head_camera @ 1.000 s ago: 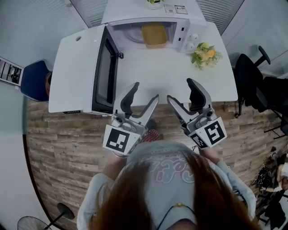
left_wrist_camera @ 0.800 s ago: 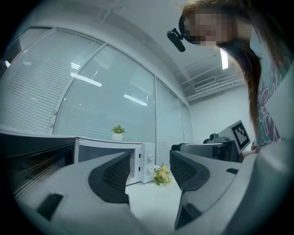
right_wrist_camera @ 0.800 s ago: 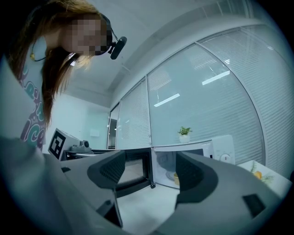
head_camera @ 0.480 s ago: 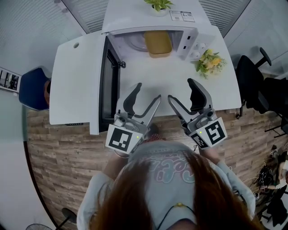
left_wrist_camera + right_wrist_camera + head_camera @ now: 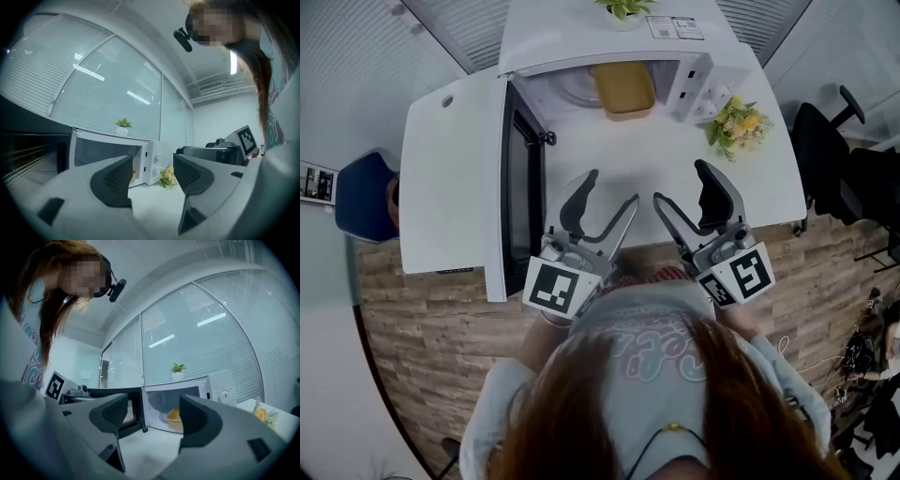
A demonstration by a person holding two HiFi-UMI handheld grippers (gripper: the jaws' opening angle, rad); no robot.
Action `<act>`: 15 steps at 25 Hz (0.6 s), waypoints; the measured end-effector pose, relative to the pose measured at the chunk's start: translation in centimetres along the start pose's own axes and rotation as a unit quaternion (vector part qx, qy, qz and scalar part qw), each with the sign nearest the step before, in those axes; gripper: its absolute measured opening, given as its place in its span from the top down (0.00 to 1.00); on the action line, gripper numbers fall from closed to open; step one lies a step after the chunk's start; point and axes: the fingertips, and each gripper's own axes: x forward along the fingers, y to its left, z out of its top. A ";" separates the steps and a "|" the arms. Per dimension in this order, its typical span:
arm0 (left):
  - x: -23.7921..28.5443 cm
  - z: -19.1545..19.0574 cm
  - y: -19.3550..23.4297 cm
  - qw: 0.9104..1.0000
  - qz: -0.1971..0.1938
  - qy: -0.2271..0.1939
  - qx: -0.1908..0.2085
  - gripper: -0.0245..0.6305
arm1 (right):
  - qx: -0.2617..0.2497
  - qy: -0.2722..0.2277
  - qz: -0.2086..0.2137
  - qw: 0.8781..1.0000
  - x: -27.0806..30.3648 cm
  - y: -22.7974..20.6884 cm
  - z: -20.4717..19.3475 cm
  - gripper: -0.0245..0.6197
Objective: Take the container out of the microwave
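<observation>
A yellow container (image 5: pixel 623 89) sits inside the white microwave (image 5: pixel 698 75), whose door (image 5: pixel 525 183) stands swung wide open to the left. In the right gripper view the container (image 5: pixel 174 419) shows in the cavity beyond the jaws. My left gripper (image 5: pixel 607 190) and right gripper (image 5: pixel 684 182) hover side by side over the white table's near edge, well short of the microwave. Both are open with nothing between their jaws. From the left gripper view (image 5: pixel 151 173) only a sliver of the container shows behind one jaw.
A small bunch of yellow flowers (image 5: pixel 733 125) lies on the white table (image 5: pixel 619 155) right of the microwave. A potted plant (image 5: pixel 623 9) stands on top of it. A dark office chair (image 5: pixel 834 178) is at the right and a blue chair (image 5: pixel 361 197) at the left.
The view has shifted slightly and the microwave door shows swung a little wider. Both grippers have stayed open in about the same place.
</observation>
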 end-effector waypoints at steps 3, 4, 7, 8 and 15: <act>0.3 -0.3 0.0 1.000 0.000 0.000 -0.002 0.59 | -0.007 0.016 -0.004 1.000 -0.4 -0.8 -0.9 0.45; 0.5 -0.5 0.0 1.000 0.002 0.002 -0.003 0.59 | -0.008 0.018 -0.003 1.000 -0.4 -1.1 -1.0 0.45; 1.1 -1.0 0.0 1.000 0.009 0.007 -0.001 0.59 | -0.005 0.019 0.007 1.000 -0.3 -1.8 -1.0 0.45; 1.3 -0.8 0.1 1.000 0.012 0.003 0.001 0.59 | -0.003 0.017 0.014 1.000 -0.2 -2.0 -0.9 0.45; 3.3 0.8 0.8 0.999 0.047 -0.021 0.006 0.59 | -0.008 0.022 0.069 0.997 1.4 -4.0 0.3 0.45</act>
